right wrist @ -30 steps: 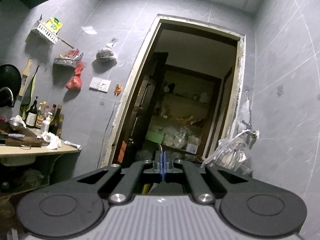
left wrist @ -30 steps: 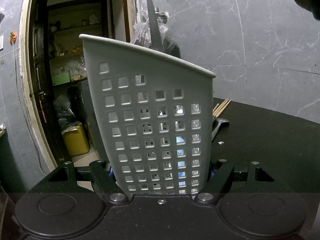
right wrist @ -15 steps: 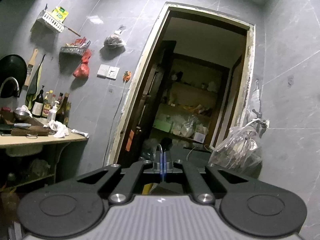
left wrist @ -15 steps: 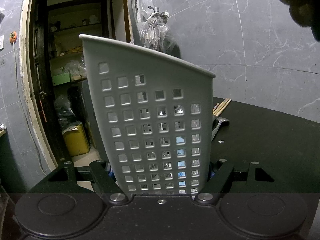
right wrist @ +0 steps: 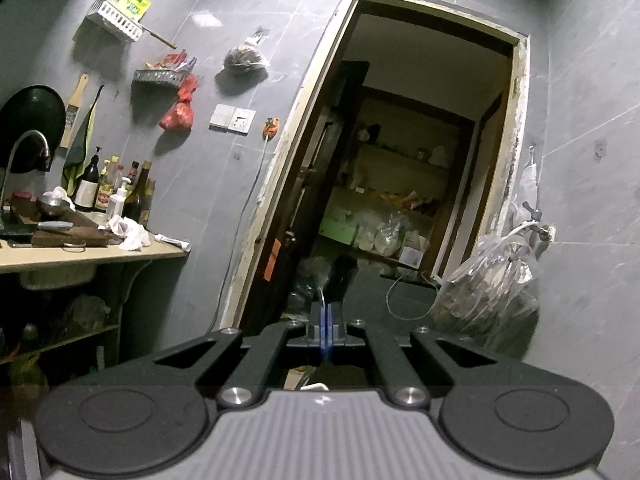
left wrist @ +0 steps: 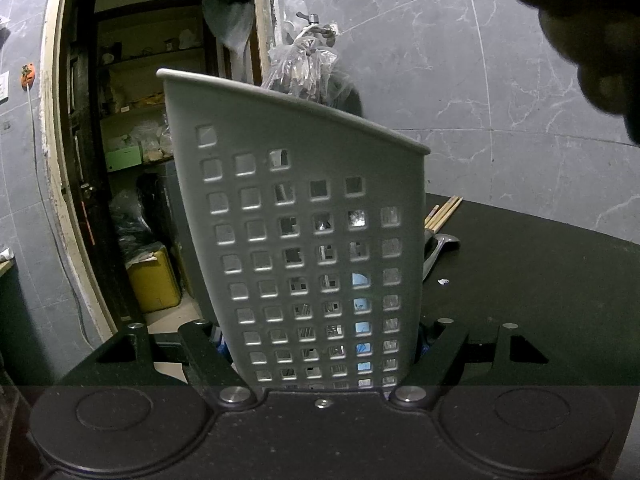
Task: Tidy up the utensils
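Since a second ago the right gripper (right wrist: 325, 334) has sunk and tipped, so the doorway (right wrist: 420, 168) now sits lower and fuller in its view; in the left wrist view a dark handle with a dull metal blade, seemingly a spatula (left wrist: 230, 20), has come in above the holder where only a thin stem showed. The left gripper (left wrist: 324, 354) has not shifted.

That right gripper is clenched tight, its blue pads pressed together on something thin; a sliver of metal shows just ahead of them and a dark shape reaches forward, but this view does not show clearly what is pinched. I judge it to be the utensil seen hanging over the holder in the other view.

The left gripper grasps the grey perforated utensil holder (left wrist: 304, 240) at its base, jaws against both side walls, keeping it upright on the dark table (left wrist: 540, 280). Through its holes a few utensils already show inside. Behind it on the table lie wooden chopsticks (left wrist: 444, 212) and a metal spoon (left wrist: 438, 248), not yet sorted.

To do the drop well, the blade should be brought squarely over the holder's slanted rim before release, lowered past the high left edge rather than across it, and let go only once the tip is well inside. The left grip should hold firm, since a knock on the tall wall could tip the holder.
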`<move>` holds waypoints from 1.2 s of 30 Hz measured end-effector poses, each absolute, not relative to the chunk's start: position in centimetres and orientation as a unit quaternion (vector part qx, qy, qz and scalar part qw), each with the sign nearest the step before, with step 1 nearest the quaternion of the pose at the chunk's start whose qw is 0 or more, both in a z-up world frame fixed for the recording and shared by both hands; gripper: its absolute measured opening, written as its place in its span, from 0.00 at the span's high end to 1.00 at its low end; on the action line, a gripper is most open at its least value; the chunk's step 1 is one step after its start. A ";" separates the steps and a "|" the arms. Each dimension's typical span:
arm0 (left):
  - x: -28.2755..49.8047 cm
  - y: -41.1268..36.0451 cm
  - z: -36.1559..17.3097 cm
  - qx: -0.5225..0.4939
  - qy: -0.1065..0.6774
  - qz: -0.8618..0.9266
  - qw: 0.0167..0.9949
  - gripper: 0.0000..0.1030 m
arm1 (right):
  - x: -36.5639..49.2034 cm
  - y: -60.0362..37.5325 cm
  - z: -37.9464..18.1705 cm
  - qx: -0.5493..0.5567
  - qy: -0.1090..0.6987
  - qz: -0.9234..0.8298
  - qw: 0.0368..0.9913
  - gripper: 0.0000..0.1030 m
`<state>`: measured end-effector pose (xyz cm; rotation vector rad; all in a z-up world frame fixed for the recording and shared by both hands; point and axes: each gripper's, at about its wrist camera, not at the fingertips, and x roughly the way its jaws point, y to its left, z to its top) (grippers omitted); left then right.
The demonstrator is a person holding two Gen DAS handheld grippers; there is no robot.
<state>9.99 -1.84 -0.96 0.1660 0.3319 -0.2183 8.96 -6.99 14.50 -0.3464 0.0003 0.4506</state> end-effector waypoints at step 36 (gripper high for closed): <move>9.9 -2.1 -1.0 0.089 0.164 -0.106 0.977 0.24 | 11.3 -5.6 12.6 -0.190 0.040 0.216 0.957 0.97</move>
